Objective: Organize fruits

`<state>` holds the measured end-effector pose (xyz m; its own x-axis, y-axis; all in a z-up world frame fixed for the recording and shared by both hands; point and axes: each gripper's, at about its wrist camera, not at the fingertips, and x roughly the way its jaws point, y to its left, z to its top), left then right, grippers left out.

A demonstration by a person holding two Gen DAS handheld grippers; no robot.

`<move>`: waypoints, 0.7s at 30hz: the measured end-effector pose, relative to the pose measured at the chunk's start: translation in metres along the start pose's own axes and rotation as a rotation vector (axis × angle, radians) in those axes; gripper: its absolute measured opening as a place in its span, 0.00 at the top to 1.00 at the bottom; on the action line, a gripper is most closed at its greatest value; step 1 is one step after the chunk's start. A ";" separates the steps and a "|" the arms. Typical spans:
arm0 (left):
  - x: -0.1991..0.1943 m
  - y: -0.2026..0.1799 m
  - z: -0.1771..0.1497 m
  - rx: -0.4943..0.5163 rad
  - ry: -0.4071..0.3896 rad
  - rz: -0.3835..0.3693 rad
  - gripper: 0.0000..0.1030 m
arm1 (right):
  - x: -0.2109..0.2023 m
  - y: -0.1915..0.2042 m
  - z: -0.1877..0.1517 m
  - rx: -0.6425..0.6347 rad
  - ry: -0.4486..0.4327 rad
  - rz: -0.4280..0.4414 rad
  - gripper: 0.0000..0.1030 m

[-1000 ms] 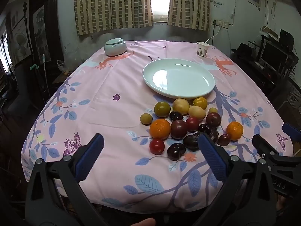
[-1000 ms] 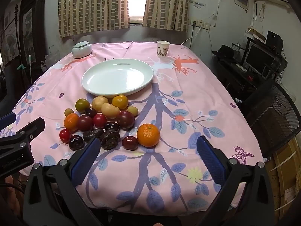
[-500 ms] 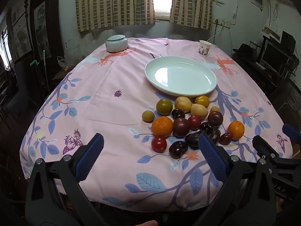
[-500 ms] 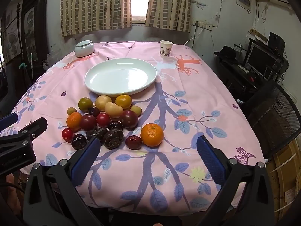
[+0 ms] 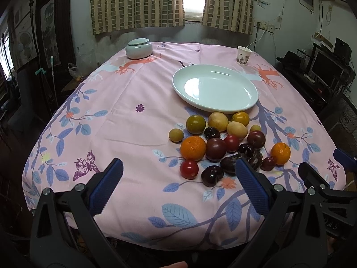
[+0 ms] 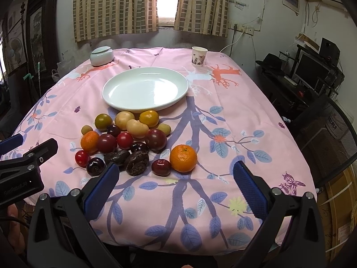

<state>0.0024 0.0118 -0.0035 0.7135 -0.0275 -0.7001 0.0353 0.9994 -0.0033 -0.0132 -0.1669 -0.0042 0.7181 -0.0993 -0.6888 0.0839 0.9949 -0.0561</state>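
Heap of fruit (image 5: 223,143) on the pink leaf-print cloth (image 5: 125,120) covering the surface, just in front of the white plate (image 5: 214,88), nearest pieces almost touching its rim. Among the heap: an orange (image 5: 193,147) at the left front, a small red tomato (image 5: 189,169) below it, a dark plum (image 5: 212,175) beside that, a green-yellow citrus (image 5: 196,124) and two pale yellow pieces (image 5: 227,126) close to the plate. Second orange (image 6: 183,158) off to the right edge of the group, next to a dark red plum (image 6: 161,167). Plate bare, nothing on it.

Left tool (image 5: 178,179) low at the near edge of the surface, blue pads wide apart, holding nothing; heap ahead and toward its right finger, which overlaps the darkest front fruit in the left wrist view. Not touching any fruit as far as can be told. Right tool (image 6: 176,182) likewise spread wide and empty, at the near edge, with the lone orange and red plum straight ahead between its pads and the rest of the heap toward its left finger. Each tool visible at the side of the other's view.

Farther back: lidded pale ceramic jar (image 5: 139,48) at the far left, paper cup (image 5: 243,55) at the far right, striped curtains (image 5: 136,2) over a bright window behind.
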 end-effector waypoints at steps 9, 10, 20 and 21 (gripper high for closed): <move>0.000 -0.002 -0.001 -0.003 0.001 0.001 0.02 | -0.003 0.003 -0.007 0.000 0.000 -0.002 0.01; 0.000 -0.003 -0.002 -0.004 0.001 0.002 0.02 | -0.004 0.006 -0.009 0.000 0.001 -0.001 0.01; -0.001 -0.002 -0.001 -0.005 0.002 -0.001 0.02 | 0.003 -0.001 -0.001 -0.007 0.009 0.009 0.01; -0.001 -0.002 -0.001 -0.005 0.002 -0.001 0.02 | 0.003 0.000 -0.002 -0.006 0.009 0.009 0.01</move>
<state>0.0004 0.0097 -0.0035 0.7121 -0.0284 -0.7015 0.0321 0.9995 -0.0078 -0.0122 -0.1670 -0.0076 0.7123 -0.0904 -0.6960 0.0731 0.9958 -0.0545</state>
